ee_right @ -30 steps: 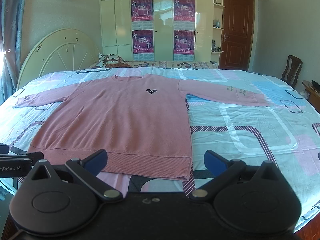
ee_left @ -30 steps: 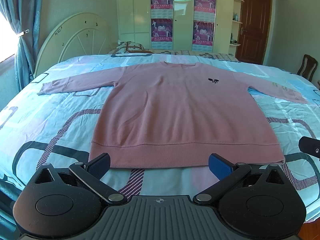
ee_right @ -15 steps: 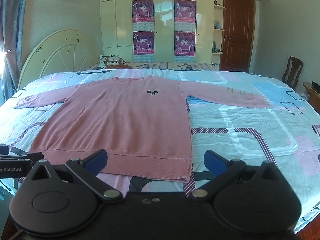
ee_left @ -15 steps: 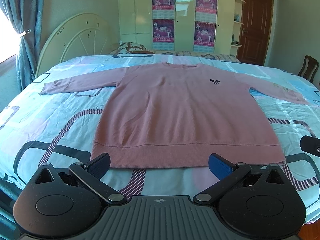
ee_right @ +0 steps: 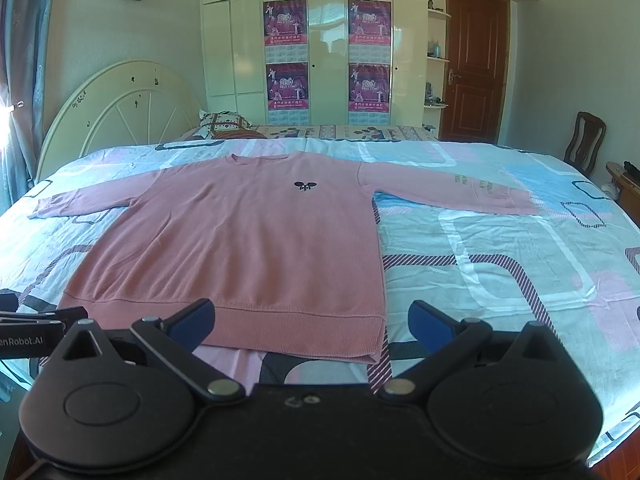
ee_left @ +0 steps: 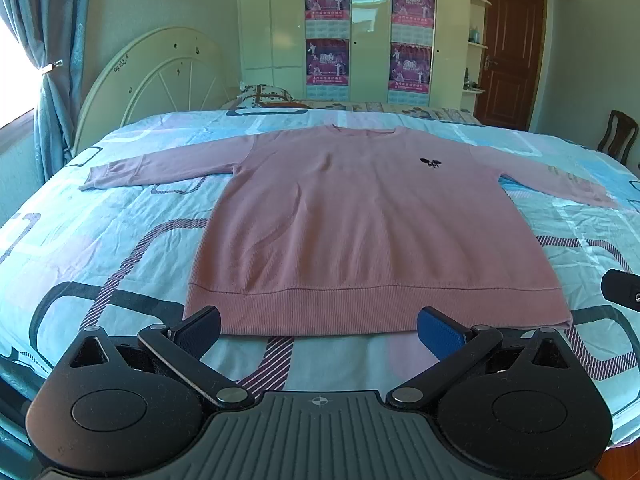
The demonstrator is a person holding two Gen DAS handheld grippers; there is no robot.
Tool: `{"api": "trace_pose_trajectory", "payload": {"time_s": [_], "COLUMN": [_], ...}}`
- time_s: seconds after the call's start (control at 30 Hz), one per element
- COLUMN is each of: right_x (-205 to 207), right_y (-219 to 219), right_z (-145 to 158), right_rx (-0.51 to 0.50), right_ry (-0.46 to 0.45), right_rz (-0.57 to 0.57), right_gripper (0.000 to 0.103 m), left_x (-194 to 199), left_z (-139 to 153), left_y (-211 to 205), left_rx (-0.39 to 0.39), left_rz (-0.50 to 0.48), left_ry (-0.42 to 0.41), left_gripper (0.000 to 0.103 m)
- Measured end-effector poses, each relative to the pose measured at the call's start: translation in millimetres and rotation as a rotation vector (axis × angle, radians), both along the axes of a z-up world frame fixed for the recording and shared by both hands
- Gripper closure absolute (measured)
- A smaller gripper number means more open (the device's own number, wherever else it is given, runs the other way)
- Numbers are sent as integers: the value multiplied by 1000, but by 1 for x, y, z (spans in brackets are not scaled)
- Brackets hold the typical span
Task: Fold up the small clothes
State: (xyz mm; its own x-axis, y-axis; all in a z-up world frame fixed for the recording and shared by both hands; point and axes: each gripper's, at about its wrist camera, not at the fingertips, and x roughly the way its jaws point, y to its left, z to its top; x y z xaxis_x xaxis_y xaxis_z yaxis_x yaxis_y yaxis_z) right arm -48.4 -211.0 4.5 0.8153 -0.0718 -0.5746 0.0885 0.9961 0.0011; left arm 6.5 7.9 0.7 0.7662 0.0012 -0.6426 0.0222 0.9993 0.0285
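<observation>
A pink sweater [ee_left: 360, 224] lies flat and face up across the middle of the bed [ee_left: 100, 248], both sleeves spread toward the side edges, its hem near the foot edge; the left gripper [ee_left: 318, 326] hovers just short of the hem, jaws wide apart and holding nothing; the right gripper [ee_right: 310, 320] hangs by the hem's right corner, jaws likewise wide and empty.

both views low at bed [ee_left: 100, 240] foot, facing headboard [ee_right: 120, 96]

Patterned bedspread [ee_left: 100, 248], headboard [ee_left: 160, 80], posters [ee_right: 285, 26], door [ee_right: 474, 68].
</observation>
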Motion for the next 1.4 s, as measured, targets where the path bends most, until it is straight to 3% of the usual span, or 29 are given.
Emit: {"api": "trace_pose_trajectory", "payload": {"time_s": [1.4], "right_x": [0], "right_y": [3], "right_z": [0], "right_rx": [2], "right_ry": [-2], "right_rz": [-7], "right_gripper": [0], "left_x": [3], "left_z": [0], "left_y": [0], "left_rx": [4], "left_rz": [-3], "left_ry": [5], "left_gripper": [0]}}
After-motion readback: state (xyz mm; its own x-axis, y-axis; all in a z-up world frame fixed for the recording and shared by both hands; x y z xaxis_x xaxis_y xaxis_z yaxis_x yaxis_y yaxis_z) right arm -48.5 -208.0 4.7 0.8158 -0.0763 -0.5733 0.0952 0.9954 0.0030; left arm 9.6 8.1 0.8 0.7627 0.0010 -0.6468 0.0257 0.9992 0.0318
